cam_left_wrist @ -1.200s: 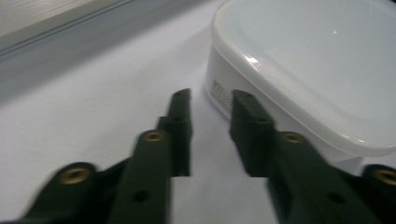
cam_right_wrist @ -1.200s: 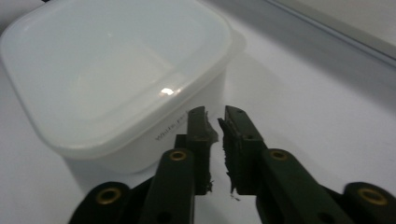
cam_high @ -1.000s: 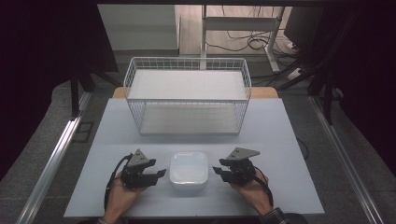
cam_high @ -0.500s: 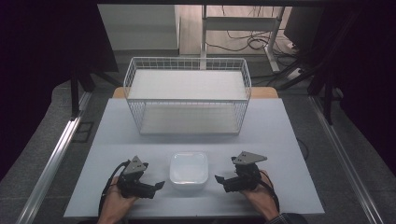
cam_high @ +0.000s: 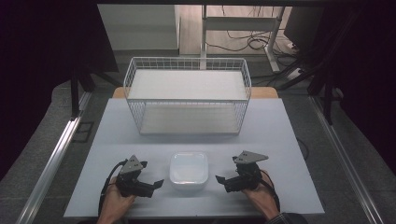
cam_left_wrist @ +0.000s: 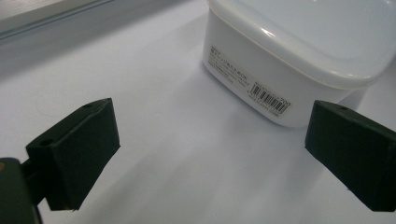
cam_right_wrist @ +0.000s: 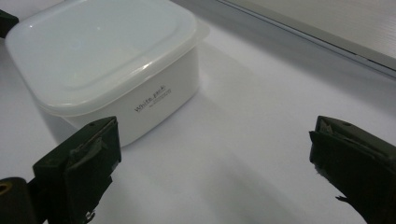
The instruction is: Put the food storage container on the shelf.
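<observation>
Container (cam_high: 188,170) — a white lidded box — sits on the table (cam_high: 289,140) at 6 o'clock from the wire basket (cam_high: 187,95), between the two tongs and touched by neither. A second ago both were close against its sides; now the left gripper (cam_high: 157,183) at its 8 o'clock and the right gripper (cam_high: 219,178) at its 4 o'clock have backed off, jaws just opened wide and empty. Likely set down and released — or regripping.
</observation>
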The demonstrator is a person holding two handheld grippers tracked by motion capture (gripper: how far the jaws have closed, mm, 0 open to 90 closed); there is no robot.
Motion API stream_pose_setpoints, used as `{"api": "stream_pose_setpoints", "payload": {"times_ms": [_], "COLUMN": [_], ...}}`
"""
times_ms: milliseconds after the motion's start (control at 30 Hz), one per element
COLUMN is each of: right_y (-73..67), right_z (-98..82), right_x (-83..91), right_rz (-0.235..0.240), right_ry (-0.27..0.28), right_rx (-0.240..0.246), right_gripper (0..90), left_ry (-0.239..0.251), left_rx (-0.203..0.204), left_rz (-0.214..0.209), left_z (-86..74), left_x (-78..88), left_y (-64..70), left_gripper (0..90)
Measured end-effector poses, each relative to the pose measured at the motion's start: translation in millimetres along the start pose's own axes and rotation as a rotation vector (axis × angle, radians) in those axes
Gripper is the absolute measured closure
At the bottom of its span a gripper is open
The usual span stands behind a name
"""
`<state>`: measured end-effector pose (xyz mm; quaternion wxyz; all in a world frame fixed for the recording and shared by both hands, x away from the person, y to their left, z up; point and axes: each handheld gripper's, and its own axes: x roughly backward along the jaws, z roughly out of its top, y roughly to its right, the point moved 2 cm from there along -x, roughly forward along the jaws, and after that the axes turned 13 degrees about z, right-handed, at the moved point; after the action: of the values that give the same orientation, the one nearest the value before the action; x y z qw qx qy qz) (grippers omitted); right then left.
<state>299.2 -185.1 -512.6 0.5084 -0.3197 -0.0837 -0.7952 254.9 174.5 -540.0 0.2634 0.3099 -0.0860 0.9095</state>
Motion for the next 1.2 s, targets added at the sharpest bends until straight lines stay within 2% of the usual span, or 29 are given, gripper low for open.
{"api": "stream_pose_setpoints", "payload": {"times_ms": [100,300,367,400,500,567,633,733,833,933,1000,1167,1200], "right_y": [-1.0,-3.1,-4.4,-6.2,-8.6,-12.4,-14.4,-16.2,-19.2,-23.4,-23.9,-20.1,-18.3], "right_z": [1.9,9.7,12.9,16.1,19.4,23.7,26.0,29.0,33.2,38.4,40.4,43.2,43.1], "right_x": [-0.4,1.3,1.4,1.1,-0.1,-4.9,-8.3,-11.8,-18.4,-27.9,-33.0,-42.4,-48.3], "right_rz": [0.002,0.004,0.014,0.013,0.003,-0.01,0.002,0.019,0.038,0.094,0.107,0.119,0.13], "right_ry": [-0.001,0.019,0.027,0.031,0.027,-0.009,-0.005,-0.013,-0.03,-0.044,-0.058,-0.075,-0.097], "right_rx": [0.009,0.01,-0.003,-0.002,0.01,0.016,0.011,-0.005,-0.017,-0.029,-0.029,-0.063,-0.081], "right_gripper": [1.7,2.0,2.1,2.0,1.8,1.2,0.8,0.5,0.1,0.0,0.0,1.2,2.1], "left_ry": [-0.008,-0.005,0.001,0.009,0.009,0.009,0.007,-0.008,-0.022,-0.034,-0.046,-0.086,-0.102], "left_rx": [0.002,0.022,0.038,0.045,0.039,0.034,0.035,0.018,0.03,0.046,0.039,0.033,0.048], "left_rz": [0.002,-0.019,-0.033,-0.054,-0.065,-0.093,-0.108,-0.12,-0.142,-0.177,-0.181,-0.191,-0.212], "left_z": [1.6,7.6,10.2,13.7,18.1,25.3,27.5,33.9,40.3,50.2,54.7,58.5,56.2], "left_x": [-0.1,3.0,5.3,7.2,7.4,5.3,3.9,-2.4,-10.4,-19.7,-25.2,-38.7,-42.9], "left_y": [0.0,0.0,0.8,2.5,5.3,9.7,11.1,15.6,19.4,22.2,23.4,24.9,25.1], "left_gripper": [2.9,4.3,4.5,4.5,4.2,3.9,3.9,3.9,4.2,5.0,5.7,6.1,5.4]}}
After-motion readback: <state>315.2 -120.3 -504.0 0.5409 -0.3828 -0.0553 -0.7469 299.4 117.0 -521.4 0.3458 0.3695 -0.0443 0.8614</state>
